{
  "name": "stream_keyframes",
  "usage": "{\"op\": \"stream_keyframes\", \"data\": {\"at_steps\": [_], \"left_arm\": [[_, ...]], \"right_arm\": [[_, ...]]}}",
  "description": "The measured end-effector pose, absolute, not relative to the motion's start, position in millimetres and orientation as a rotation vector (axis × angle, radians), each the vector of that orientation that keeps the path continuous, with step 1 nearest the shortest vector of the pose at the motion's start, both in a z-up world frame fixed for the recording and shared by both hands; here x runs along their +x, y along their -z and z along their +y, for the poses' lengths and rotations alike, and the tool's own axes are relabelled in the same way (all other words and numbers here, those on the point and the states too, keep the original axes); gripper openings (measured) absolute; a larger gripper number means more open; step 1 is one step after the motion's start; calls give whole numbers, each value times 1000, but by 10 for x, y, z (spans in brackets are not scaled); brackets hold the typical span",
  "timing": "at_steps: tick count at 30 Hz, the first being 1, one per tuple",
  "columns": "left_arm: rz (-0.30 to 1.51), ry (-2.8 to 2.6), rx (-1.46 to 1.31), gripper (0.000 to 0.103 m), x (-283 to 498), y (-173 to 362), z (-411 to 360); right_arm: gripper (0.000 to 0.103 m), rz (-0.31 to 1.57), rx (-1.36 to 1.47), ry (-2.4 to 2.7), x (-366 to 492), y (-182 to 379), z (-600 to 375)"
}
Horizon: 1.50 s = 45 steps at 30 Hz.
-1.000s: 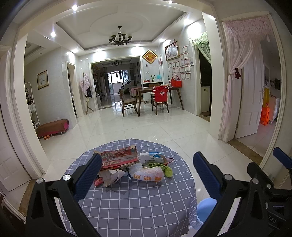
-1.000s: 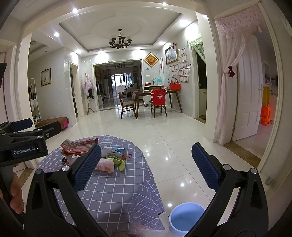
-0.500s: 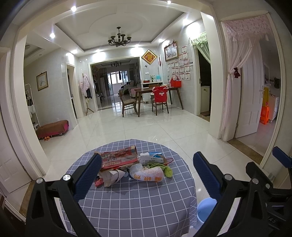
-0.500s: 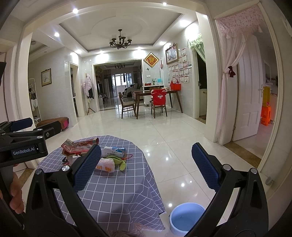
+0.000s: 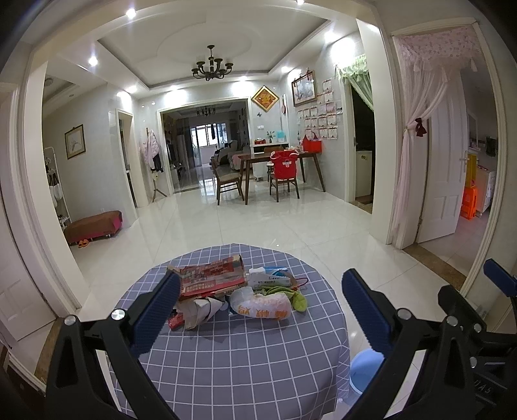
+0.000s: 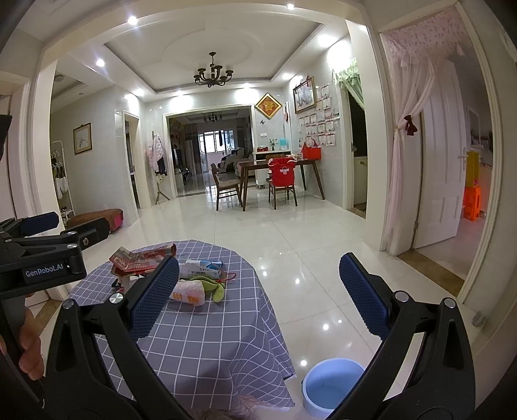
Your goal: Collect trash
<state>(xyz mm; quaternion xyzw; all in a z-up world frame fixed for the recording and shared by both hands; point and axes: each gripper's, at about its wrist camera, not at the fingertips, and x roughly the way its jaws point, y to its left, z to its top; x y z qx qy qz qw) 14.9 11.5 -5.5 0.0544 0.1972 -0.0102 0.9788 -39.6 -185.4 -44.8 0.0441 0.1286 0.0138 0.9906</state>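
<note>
Item: trash pile (image 5: pixel 239 292) — red carton (image 5: pixel 210 279), white snack bag (image 5: pixel 263 305), green scrap (image 5: pixel 299 300), heaped toward the worktop (image 5: pixel 245 365) far edge.
Change: none since a second ago; collection not begun.
Left tool (image 5: pixel 258 307): released, empty.
Right tool (image 6: pixel 258 290): released, empty.
Blue bin (image 6: pixel 332 384): floor, by right edge.
Clearance: near worktop half bare.

Bright ceiling spotlights (image 5: pixel 131 13), glare on glossy floor (image 6: pixel 303 245) (sharp focus), heavy fisheye bending, dark corners

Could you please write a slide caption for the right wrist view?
Open right gripper hovers before trash pile on checked tablecloth, blue bin below.
</note>
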Motion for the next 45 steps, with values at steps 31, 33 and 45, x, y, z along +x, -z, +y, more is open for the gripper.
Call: {"op": "stream_keyframes", "data": {"at_steps": [31,33,45], "left_arm": [[535,33,93,98,608,470,347],[577,38,84,98,733,612,449],[885,27,-120,98,1592,1547,1509]], "right_arm": [[97,418,115,-62,138,843,-1750],[97,463,112,-65,283,963,-1697],[97,673,105,-111,1124,1615,-1320]]}}
